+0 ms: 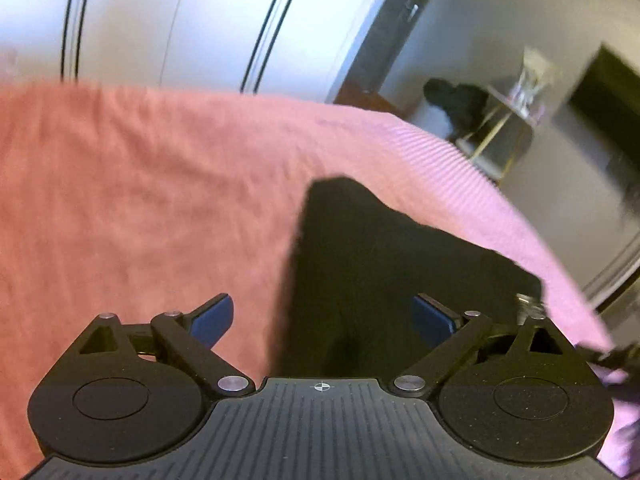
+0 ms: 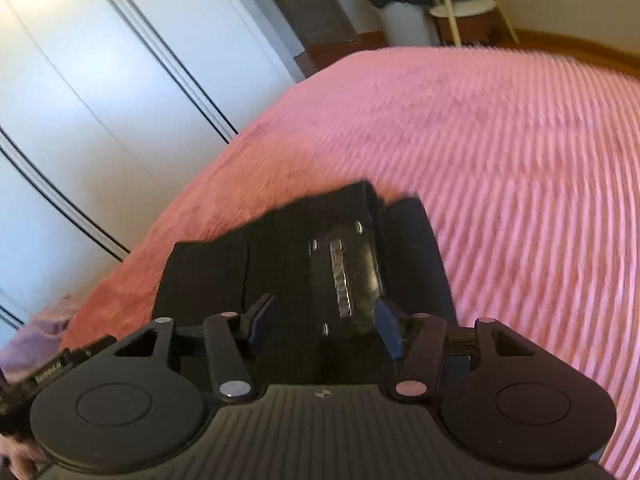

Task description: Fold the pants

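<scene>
While hovering over the bed (image 1: 120,200), gripping nothing: left fingers (image 1: 212,320) wide, right fingers (image 2: 262,322) half open. Facing pants (image 2: 280,248) straight ahead of the right, lengthwise away; off-centre for the left.

Black fabric pants (image 1: 360,248), plain, unpatterned; a shiny black panel with silver studs (image 2: 344,268) shows on them in the right wrist view

Pink ribbed bedspread (image 1: 120,200), fine raised stripes, salmon-toned to one side and cooler pink to the other

Left black plastic gripper (image 1: 322,316) with dark blue finger pads (image 1: 212,320), silver pivot pins, ridged grey housing

Right black plastic gripper (image 2: 325,330), same dark blue pads (image 2: 262,326), pins tinted pinkish

White wardrobe doors (image 1: 160,20) with thin black vertical lines

Dark grey door frame (image 1: 384,40)

Brown wooden floor strip (image 2: 580,46)

White round bin (image 2: 400,20) topped by a black heap
</scene>
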`<move>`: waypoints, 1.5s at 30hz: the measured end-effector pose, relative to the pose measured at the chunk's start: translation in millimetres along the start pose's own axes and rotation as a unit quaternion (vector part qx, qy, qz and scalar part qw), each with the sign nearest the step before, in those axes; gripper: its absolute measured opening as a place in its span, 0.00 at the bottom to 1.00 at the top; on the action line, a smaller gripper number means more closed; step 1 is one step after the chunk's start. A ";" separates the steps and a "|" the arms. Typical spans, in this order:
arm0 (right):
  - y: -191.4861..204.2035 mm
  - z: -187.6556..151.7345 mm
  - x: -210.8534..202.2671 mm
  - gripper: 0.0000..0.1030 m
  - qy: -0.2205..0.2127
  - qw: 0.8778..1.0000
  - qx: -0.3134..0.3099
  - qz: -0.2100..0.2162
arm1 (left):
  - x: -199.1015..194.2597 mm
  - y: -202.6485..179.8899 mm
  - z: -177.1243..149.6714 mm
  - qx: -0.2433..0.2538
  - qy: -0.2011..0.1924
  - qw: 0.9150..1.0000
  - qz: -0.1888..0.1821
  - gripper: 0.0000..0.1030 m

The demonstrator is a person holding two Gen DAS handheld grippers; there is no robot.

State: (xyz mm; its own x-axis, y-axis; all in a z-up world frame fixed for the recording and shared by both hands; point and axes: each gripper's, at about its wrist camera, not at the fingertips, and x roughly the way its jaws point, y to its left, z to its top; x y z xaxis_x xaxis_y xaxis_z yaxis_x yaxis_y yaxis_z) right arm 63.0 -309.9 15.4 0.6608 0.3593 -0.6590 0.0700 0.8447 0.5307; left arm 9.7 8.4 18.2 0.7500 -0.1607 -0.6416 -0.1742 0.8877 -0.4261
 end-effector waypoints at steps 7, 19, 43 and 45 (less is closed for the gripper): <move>-31.3 -54.8 -7.1 0.54 0.013 0.993 0.114 -0.018 | -7.3 9.8 -54.7 -0.066 0.008 0.998 -0.004 0.97; -57.8 -62.1 16.3 0.48 -0.009 0.974 0.221 0.047 | -2.5 13.1 -61.5 -0.055 0.016 0.998 0.021 0.97; 39.7 -73.1 40.0 0.27 -0.044 0.972 -0.148 -0.179 | 0.2 7.2 -64.2 0.015 -0.032 0.997 0.063 0.98; 40.3 -73.9 39.3 0.28 -0.047 0.970 -0.154 -0.181 | 5.0 5.7 -65.1 0.025 -0.020 0.998 0.060 0.98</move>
State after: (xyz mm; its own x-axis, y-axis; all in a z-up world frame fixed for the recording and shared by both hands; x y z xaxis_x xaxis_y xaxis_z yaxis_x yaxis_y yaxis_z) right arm 36.5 -232.3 -28.4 0.7011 -0.0077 -0.7130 0.0924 0.9925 0.0801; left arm -29.1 -15.4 -28.9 0.7508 -0.0345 -0.6596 -0.2343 0.9198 -0.3148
